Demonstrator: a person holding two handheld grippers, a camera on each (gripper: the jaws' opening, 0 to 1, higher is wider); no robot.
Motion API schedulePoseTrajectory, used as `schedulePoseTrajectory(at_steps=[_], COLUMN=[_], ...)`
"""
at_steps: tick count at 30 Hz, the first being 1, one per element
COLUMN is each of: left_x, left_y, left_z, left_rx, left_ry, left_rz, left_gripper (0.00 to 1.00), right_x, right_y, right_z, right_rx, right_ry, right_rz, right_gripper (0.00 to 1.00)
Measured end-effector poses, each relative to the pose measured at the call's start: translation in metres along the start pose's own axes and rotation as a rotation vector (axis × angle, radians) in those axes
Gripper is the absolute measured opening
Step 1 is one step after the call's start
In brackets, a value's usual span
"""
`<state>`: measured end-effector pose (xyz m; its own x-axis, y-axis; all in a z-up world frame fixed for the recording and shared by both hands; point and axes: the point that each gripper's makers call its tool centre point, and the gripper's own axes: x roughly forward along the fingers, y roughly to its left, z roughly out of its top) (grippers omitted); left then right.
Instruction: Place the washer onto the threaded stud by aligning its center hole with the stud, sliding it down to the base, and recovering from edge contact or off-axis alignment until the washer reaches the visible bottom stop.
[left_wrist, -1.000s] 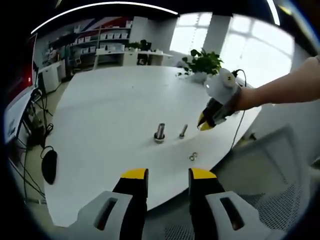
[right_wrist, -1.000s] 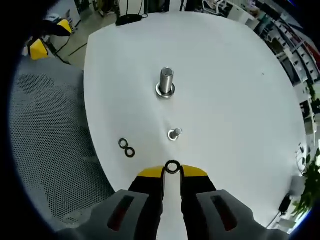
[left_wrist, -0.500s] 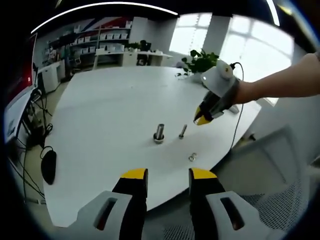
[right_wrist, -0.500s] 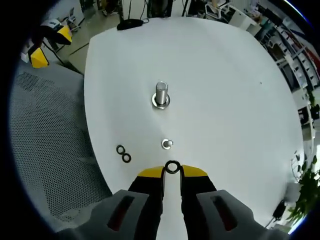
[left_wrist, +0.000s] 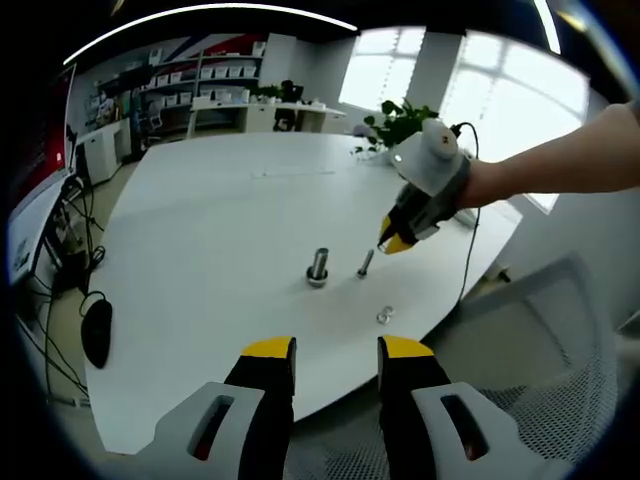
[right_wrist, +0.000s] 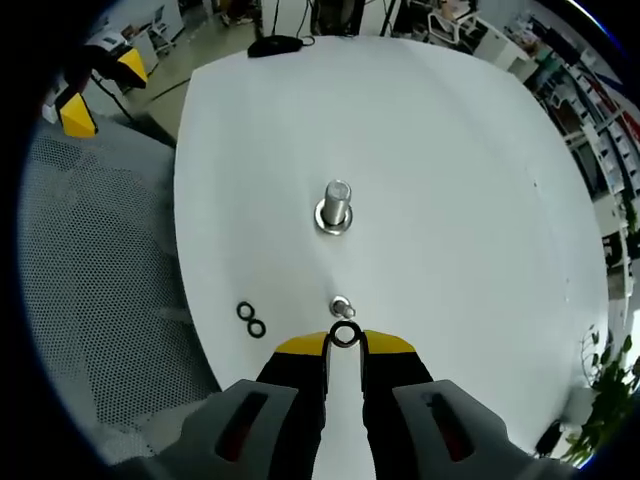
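The right gripper (right_wrist: 344, 343) pinches a washer (right_wrist: 344, 334) on edge between its yellow tips, ring facing the camera, above the white table (right_wrist: 450, 200). In the right gripper view the washer sits just over the small stud (right_wrist: 341, 304), whose lower part is hidden behind ring and tips; whether they touch cannot be told. Farther along stands a thicker stud (right_wrist: 334, 205) on its round base. Two spare washers (right_wrist: 251, 319) lie touching each other near the table edge, beside a mesh chair (right_wrist: 100, 300).

In the left gripper view the right gripper (left_wrist: 395, 243) hangs above the small stud (left_wrist: 366, 263); the washer is too small to make out there. The thick stud (left_wrist: 318, 268) stands just beside it, and the spares (left_wrist: 383, 316) blur into one glint. The left gripper (left_wrist: 335, 352) hovers off the table edge, jaws apart and holding nothing. A plant (left_wrist: 400, 122) stands beyond; the shelves (left_wrist: 200, 80) are too distant for any label to be read.
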<state>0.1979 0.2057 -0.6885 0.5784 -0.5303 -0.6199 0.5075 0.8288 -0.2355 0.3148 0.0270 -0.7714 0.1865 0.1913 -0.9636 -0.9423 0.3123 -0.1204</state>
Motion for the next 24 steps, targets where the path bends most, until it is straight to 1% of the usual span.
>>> schedulePoseTrajectory(at_steps=[10, 24], left_x=[0.0, 0.0], left_y=[0.003, 0.004], left_z=[-0.001, -0.001], left_rx=[0.006, 0.001], left_ry=[0.007, 0.006], left_rz=[0.017, 0.026], left_gripper=[0.31, 0.31], right_x=[-0.004, -0.002], right_y=[-0.006, -0.005], right_z=[0.01, 0.013], right_rx=[-0.025, -0.043], right_ry=[-0.014, -0.017], right_rz=[-0.003, 0.011], right_gripper=[0.14, 0.14])
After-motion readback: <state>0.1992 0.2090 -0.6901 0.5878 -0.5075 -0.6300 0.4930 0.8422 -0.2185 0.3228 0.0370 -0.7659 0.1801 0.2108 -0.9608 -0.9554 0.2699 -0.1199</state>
